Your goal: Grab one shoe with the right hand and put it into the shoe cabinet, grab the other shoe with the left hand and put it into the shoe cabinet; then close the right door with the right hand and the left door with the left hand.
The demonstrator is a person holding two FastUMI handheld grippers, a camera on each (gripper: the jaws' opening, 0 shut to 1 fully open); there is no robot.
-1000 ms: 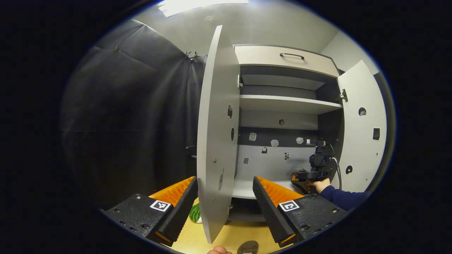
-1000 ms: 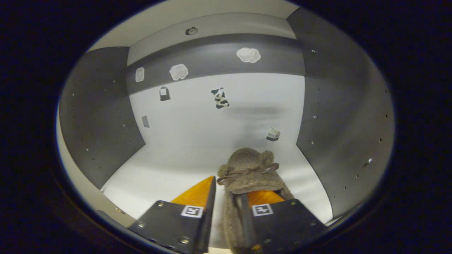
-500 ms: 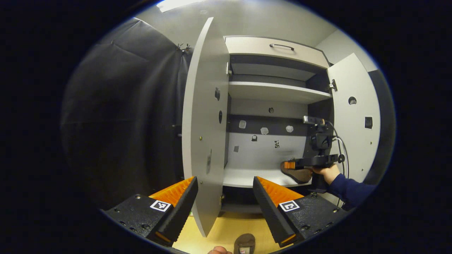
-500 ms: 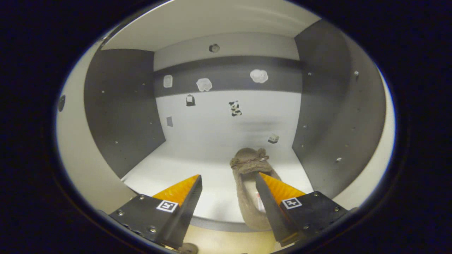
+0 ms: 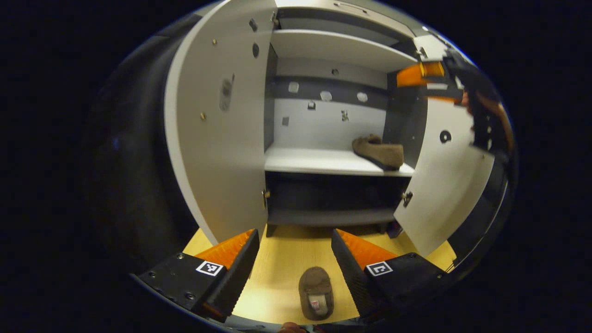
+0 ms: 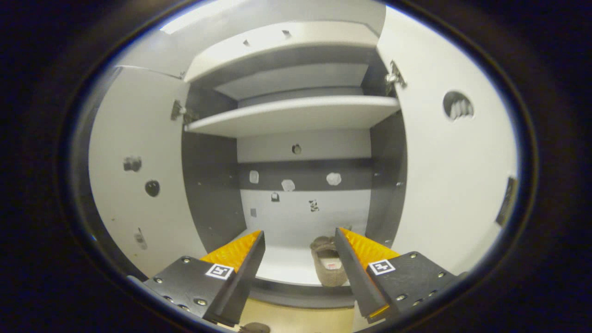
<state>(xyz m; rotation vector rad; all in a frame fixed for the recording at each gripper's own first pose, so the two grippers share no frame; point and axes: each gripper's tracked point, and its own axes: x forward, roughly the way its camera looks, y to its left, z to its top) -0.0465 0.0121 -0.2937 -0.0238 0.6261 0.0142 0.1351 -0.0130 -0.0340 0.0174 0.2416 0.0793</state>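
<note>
On the pale wooden floor at 6 o'clock in the left gripper view, a brown fuzzy slipper [image 5: 316,292] lies between the wide-spread, empty left tool [image 5: 292,252]. At 2 o'clock, its brown fuzzy mate [image 5: 378,152] rests on the grey cabinet's white shelf [image 5: 314,161], doors open. The right tool [image 6: 299,252] gapes wide, empty.

I see a brown fuzzy shoe [image 5: 378,152] on the cabinet's white shelf [image 5: 323,162], and a matching brown one [image 5: 316,293] with a pale insole on the light yellow wood floor [image 5: 286,259]. My doors [image 5: 217,138] read pale grey-white, the side walls [image 6: 210,185] dark grey, the back panel [image 6: 305,217] white under a dark band dotted with small white stickers [image 6: 333,178].
</note>
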